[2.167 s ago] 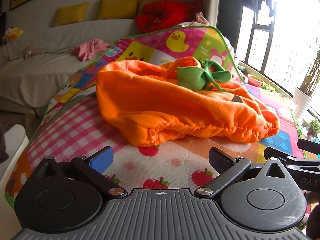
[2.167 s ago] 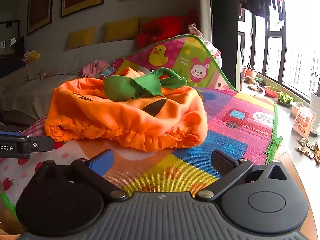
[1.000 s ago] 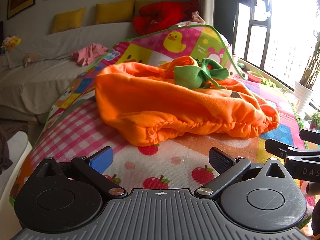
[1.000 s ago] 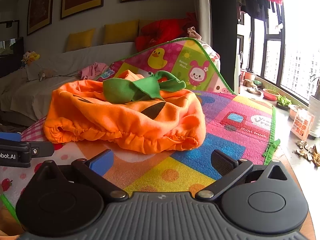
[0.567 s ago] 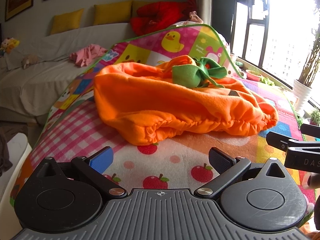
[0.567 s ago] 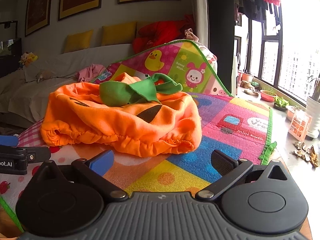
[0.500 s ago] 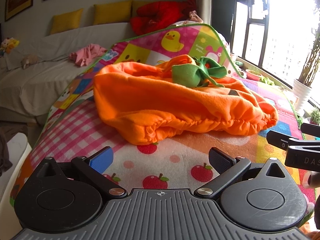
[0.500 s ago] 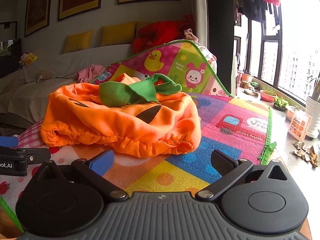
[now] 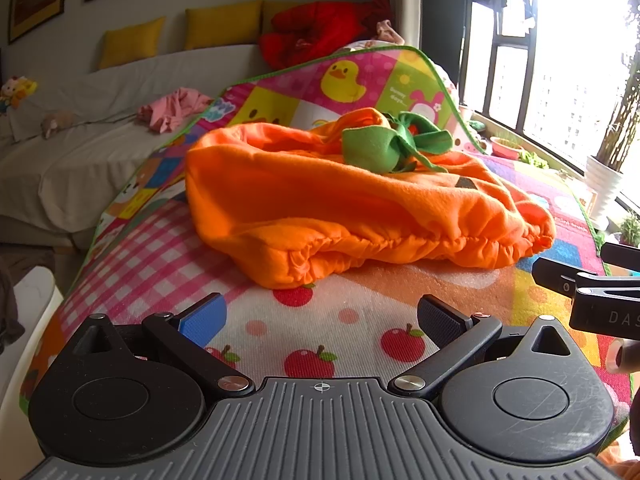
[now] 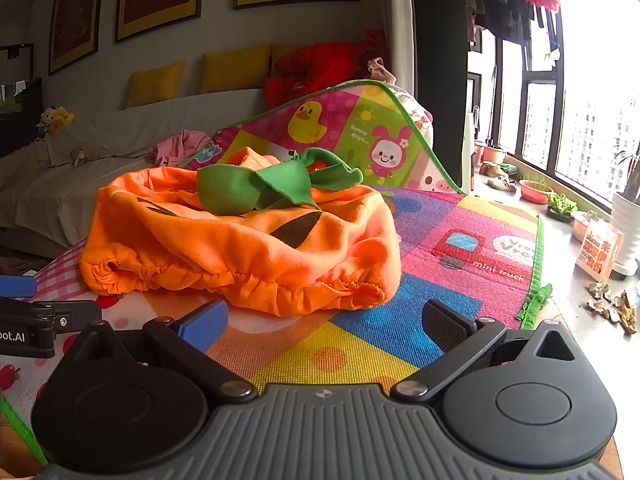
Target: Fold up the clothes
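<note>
An orange pumpkin costume garment point(image 9: 360, 200) with a green leaf collar point(image 9: 384, 148) lies bunched on a colourful play mat point(image 9: 320, 336). It also shows in the right wrist view point(image 10: 248, 248), with black face patches and an elastic hem facing me. My left gripper point(image 9: 320, 316) is open and empty, a short way in front of the hem. My right gripper point(image 10: 324, 320) is open and empty, just in front of the hem's right part. Each gripper shows at the edge of the other's view, the right one point(image 9: 592, 292) and the left one point(image 10: 28, 320).
The mat's far end point(image 10: 352, 120) curls up behind the garment. A sofa point(image 9: 80, 140) with yellow cushions, a pink cloth point(image 9: 172, 108) and red bedding stands beyond. Windows, plant pots point(image 10: 536, 190) and a small box point(image 10: 600, 250) are to the right.
Both grippers have moved a little closer to the garment's hem. The garment has not moved and both grippers stay open.
</note>
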### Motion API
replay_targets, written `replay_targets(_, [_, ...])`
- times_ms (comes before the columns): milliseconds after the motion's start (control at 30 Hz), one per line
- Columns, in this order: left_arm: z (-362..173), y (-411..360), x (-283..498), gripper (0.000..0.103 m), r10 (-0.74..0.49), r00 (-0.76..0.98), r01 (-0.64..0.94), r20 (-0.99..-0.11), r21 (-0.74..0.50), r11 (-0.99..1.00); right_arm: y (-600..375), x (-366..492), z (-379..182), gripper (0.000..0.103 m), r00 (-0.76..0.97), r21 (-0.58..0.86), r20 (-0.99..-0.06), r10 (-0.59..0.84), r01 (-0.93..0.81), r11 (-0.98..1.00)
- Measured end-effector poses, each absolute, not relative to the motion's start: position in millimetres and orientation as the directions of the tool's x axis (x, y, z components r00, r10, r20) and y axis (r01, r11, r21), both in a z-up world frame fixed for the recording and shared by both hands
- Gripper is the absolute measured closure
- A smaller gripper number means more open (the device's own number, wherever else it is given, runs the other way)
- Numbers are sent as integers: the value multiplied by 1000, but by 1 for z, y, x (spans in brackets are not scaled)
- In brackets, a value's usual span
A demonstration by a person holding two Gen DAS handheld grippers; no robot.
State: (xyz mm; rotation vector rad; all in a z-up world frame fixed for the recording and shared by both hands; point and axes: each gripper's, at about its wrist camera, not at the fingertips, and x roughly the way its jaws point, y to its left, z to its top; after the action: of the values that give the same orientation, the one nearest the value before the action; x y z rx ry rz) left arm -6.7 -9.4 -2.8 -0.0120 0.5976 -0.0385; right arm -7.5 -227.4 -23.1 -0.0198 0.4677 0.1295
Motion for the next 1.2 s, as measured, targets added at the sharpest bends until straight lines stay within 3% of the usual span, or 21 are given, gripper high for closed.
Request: replay_targets(1200, [-3, -8, -5, 0, -30, 823, 24, -568, -18, 1000, -226, -6, -22, 0, 883, 2, -453, 121, -135, 991])
